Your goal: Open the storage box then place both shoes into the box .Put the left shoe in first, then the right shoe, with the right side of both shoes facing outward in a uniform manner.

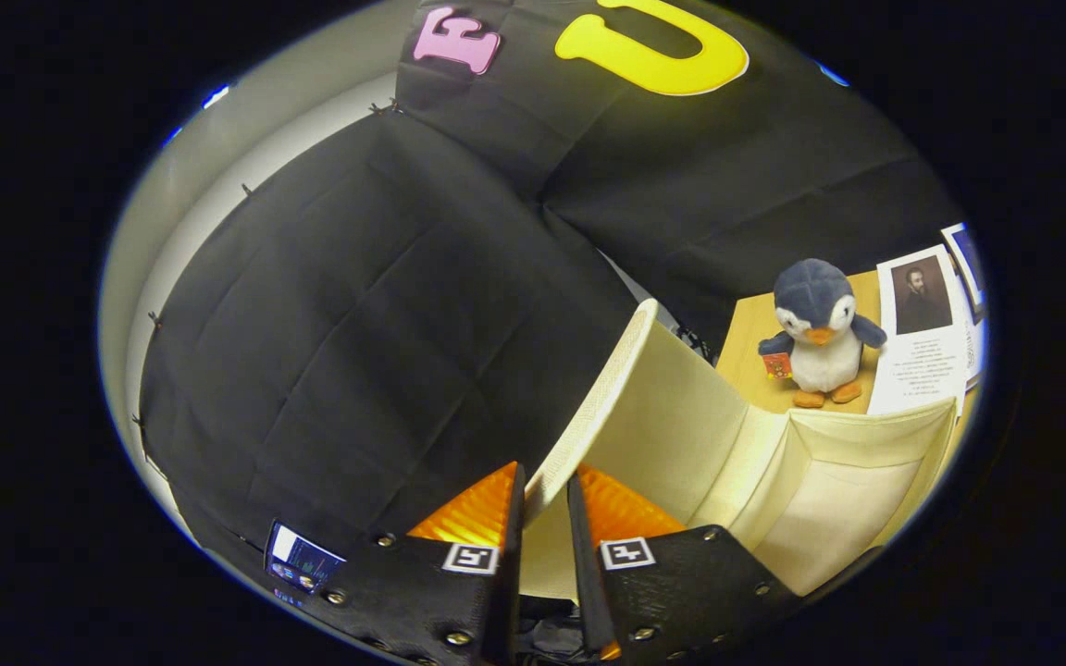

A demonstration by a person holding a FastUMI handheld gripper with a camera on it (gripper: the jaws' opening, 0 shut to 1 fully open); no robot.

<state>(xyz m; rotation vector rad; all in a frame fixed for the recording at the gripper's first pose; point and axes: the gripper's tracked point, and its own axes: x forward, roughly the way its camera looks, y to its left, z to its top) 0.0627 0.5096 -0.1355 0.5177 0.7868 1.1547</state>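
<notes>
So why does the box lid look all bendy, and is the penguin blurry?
In the gripper view, the fisheye lens curves straight edges, so the box lid, held between the gripper fingers, looks bowed. The toy penguin beyond the storage box is sharp, not blurry. The light is soft, and the wooden table shows no glare.

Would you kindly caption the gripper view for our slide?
Gripper shut on the storage box's lid, lifted open, plush penguin beyond.

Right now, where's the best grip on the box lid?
The lid stands raised, its thin free edge between the tool's fingers. Grip that edge, one finger on each face, coming from below it. They look shut on it already; the inside of the box shows beyond.
</notes>
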